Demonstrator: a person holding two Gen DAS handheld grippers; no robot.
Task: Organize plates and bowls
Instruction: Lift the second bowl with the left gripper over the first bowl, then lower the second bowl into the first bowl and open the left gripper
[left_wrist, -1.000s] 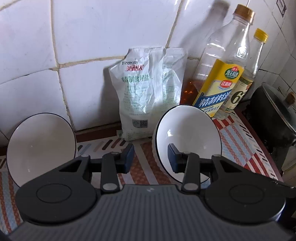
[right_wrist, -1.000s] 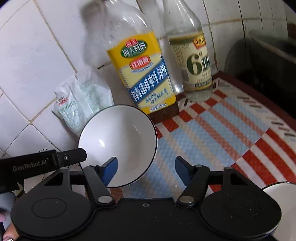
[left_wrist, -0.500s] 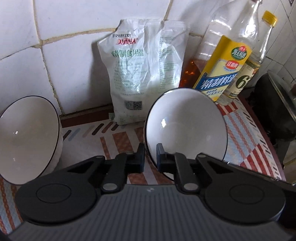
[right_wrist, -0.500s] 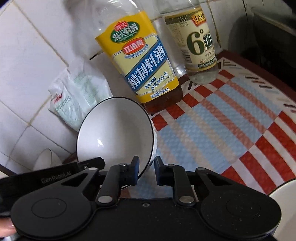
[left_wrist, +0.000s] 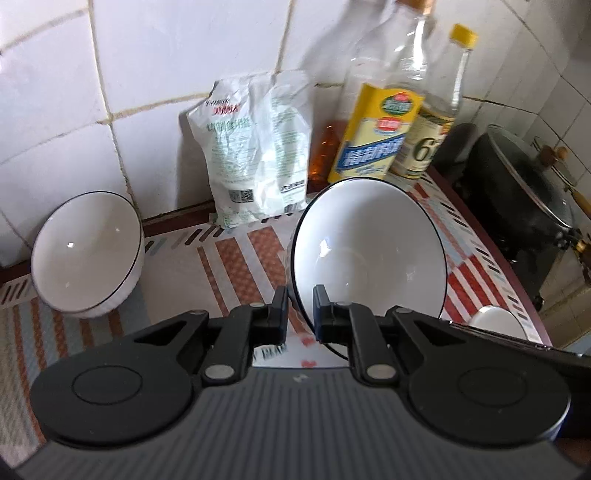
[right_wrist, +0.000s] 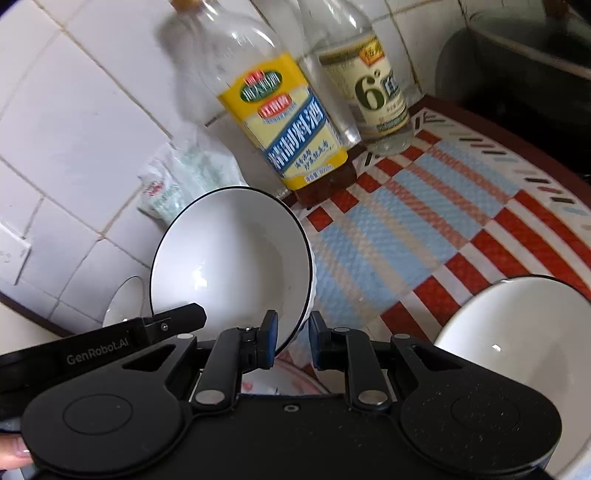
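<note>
Both grippers clamp one white bowl with a thin black rim (left_wrist: 369, 251), held tilted above the checked mat; it also shows in the right wrist view (right_wrist: 229, 266). My left gripper (left_wrist: 300, 314) is shut on its near left rim. My right gripper (right_wrist: 291, 341) is shut on its near right rim. A second matching bowl (left_wrist: 86, 254) stands at the left by the tiled wall. A third white bowl (right_wrist: 517, 332) sits at the right near the mat's front edge. A plate with red print (right_wrist: 284, 380) lies partly hidden under the right gripper.
A salt bag (left_wrist: 258, 151) leans on the wall behind the held bowl. Two bottles stand at the back right: a yellow-labelled one (right_wrist: 288, 122) and a "6" labelled one (right_wrist: 373, 85). A dark lidded pot (left_wrist: 524, 188) stands beyond the mat's right edge.
Both grippers have closed on the bowl's rim and lifted it up and back from the wall. The left bowl, bag and bottles have not moved.
</note>
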